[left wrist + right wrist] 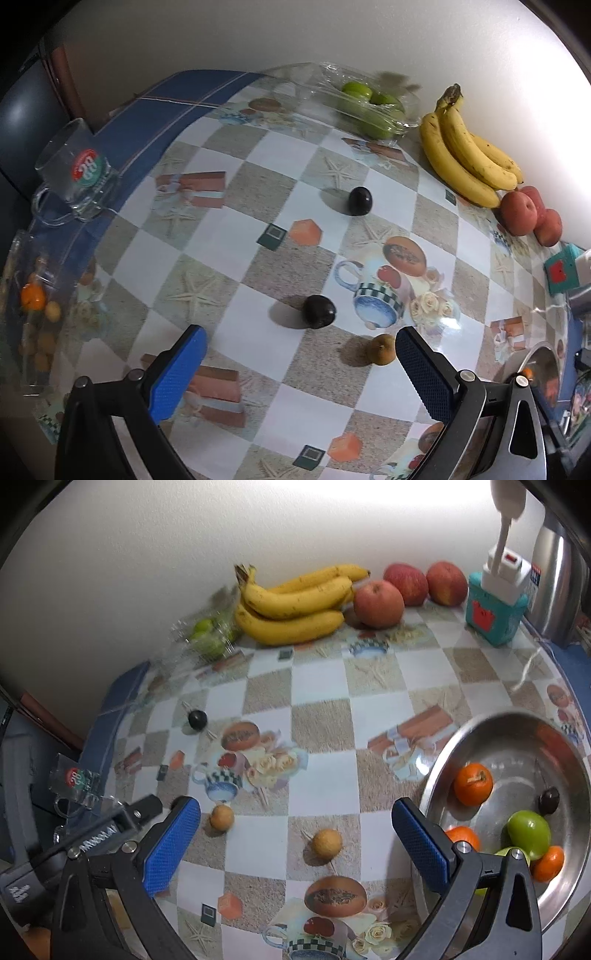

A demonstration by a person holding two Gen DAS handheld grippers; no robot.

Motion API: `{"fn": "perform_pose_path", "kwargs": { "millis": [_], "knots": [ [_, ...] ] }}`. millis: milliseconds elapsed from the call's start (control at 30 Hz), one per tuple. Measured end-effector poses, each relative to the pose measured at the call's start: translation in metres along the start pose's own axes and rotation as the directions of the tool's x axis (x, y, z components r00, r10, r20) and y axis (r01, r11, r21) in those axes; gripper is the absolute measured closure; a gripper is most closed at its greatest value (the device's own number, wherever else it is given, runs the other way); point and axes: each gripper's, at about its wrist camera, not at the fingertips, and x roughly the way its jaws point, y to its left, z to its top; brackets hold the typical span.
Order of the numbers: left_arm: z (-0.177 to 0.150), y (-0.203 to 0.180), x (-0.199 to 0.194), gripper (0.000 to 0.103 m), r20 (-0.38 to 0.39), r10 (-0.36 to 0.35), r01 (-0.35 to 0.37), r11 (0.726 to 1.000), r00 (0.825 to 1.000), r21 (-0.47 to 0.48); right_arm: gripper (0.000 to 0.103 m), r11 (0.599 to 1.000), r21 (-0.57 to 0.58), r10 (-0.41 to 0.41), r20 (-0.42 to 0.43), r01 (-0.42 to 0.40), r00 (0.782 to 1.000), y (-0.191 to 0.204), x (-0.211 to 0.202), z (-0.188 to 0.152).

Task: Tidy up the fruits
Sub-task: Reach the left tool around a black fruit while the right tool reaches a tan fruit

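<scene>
Progress: partial | steel bowl [461, 738] held oranges, green fruit (one dark plum); two plums [319, 311], two brown fruits [327, 843] lay loose on table [321, 686] | left gripper [299, 373], right gripper [295, 845]: jaws spread, empty

The round polished-metal bowl [480, 734] gleams mirror-bright, the checkered tablecloth [280, 155] looks glossy under a clear film, the clear glass mug [74, 173] shines, and the blue textured gripper pads [177, 373] look matt.
</scene>
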Motion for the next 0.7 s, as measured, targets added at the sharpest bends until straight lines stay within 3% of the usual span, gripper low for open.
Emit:
{"fn": "perform_pose_path", "kwargs": {
  "millis": [267, 467, 567, 700],
  "knots": [
    [0.006, 0.012, 0.015, 0.001, -0.026, -0.034, 0.033, 0.998, 0.999, -0.046, 0.000, 1.000, 0.001, 0.012, -0.063, -0.012, 0.998, -0.001, 0.016, -0.010],
    [0.010, 0.015, 0.027, 0.014, -0.047, -0.049, 0.047, 0.998, 0.998, -0.045, 0.000, 0.998, -0.050, 0.041, -0.062, -0.044, 0.997, 0.015, 0.023, -0.012],
    [0.010, 0.015, 0.032, 0.020, -0.055, -0.053, 0.051, 0.998, 0.997, -0.042, 0.001, 0.998, -0.064, 0.003, -0.077, -0.008, 0.997, 0.017, 0.029, -0.013],
    [0.011, 0.015, 0.040, 0.029, -0.074, -0.070, 0.067, 0.997, 0.995, -0.047, 0.013, 0.999, -0.043, -0.019, -0.095, 0.015, 0.995, 0.011, 0.035, -0.015]
  ]
}}
